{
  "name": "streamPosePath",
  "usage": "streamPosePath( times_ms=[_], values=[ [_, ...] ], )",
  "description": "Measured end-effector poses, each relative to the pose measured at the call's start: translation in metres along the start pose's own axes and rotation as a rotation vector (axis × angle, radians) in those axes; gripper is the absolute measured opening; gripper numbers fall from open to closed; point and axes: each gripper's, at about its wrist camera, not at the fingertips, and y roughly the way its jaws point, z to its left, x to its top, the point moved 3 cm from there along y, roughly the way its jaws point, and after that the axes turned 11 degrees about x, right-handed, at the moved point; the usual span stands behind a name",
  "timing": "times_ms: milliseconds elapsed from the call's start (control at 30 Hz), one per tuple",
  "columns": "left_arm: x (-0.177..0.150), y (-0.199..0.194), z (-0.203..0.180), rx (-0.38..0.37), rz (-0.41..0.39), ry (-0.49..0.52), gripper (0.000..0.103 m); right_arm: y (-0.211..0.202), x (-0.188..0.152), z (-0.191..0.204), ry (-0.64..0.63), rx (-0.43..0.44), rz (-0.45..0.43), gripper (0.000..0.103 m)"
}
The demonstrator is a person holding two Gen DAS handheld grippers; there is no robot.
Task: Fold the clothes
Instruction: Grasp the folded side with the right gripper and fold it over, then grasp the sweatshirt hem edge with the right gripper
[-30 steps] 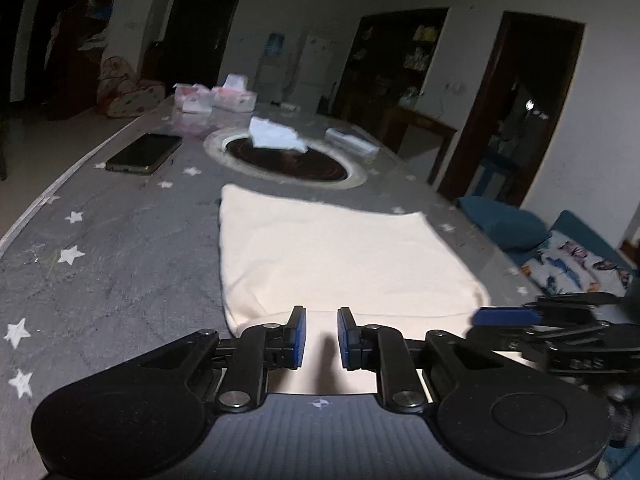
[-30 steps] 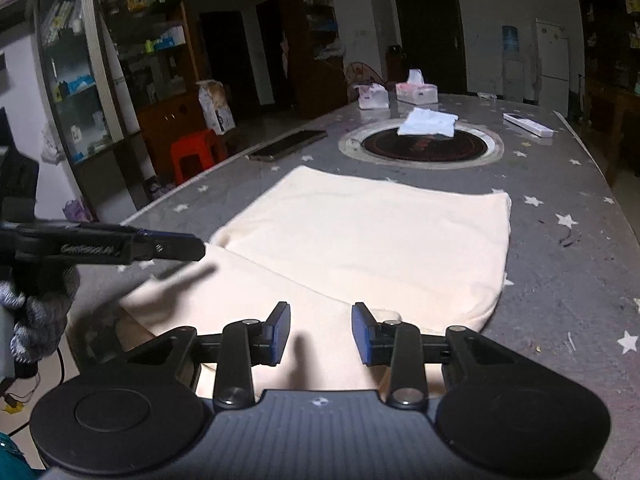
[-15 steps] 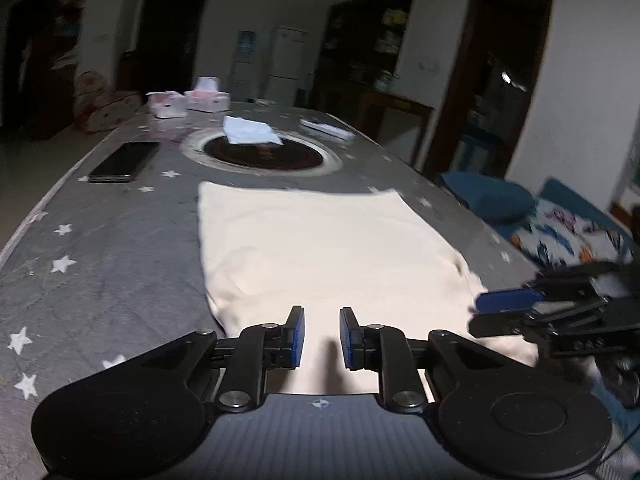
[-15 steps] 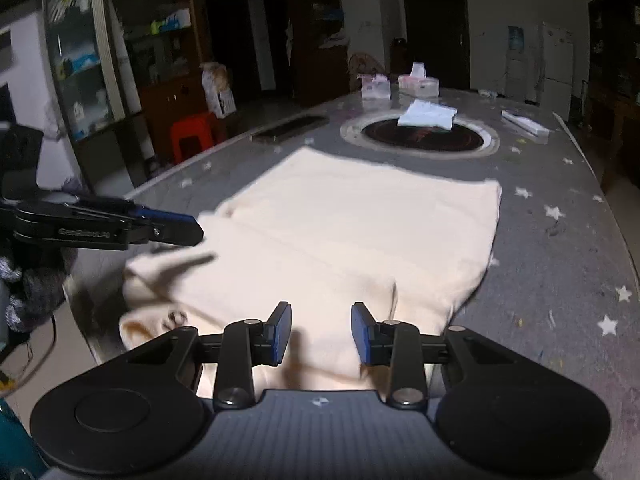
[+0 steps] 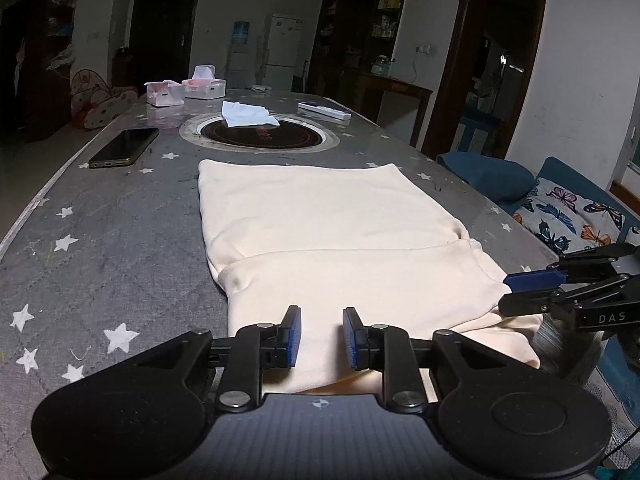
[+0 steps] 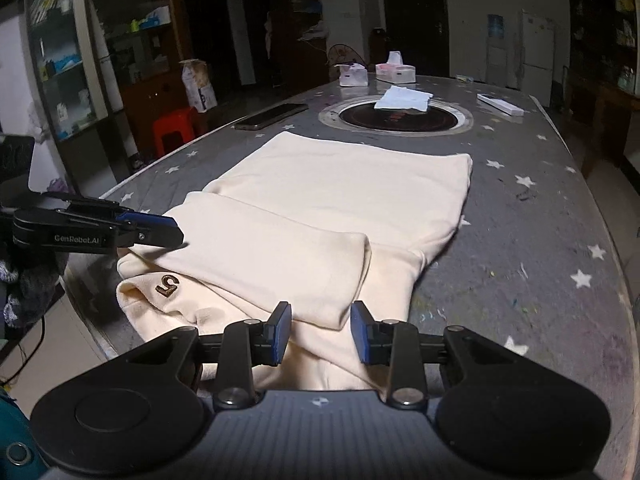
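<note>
Over the cream garment (image 5: 328,220), left gripper (image 5: 321,337) and right gripper (image 6: 320,333), jaws apart, empty.

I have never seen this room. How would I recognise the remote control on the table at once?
Find the grey star-patterned table and the round dark burner set into its middle. The remote control lies just beyond the burner, on its right in the left wrist view. It is a long, thin white bar, unlike the crumpled white tissue on the burner or the black phone.

The cream garment's (image 6: 320,216) near hem lies hidden behind the right gripper's (image 6: 320,332) body (likewise in the left view).
</note>
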Motion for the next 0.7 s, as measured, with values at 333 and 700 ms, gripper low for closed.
streamPosePath(
  times_ms=[333, 700],
  values=[
    [0.002, 0.001, 0.005, -0.003, 0.001, 0.025, 0.025, -0.012, 0.006, 0.003, 0.001, 0.014, -0.034, 0.003],
    [0.004, 0.0, 0.016, 0.03, 0.009, 0.053, 0.026, -0.01, -0.006, 0.004, -0.007, 0.002, 0.026, 0.005]
  ],
)
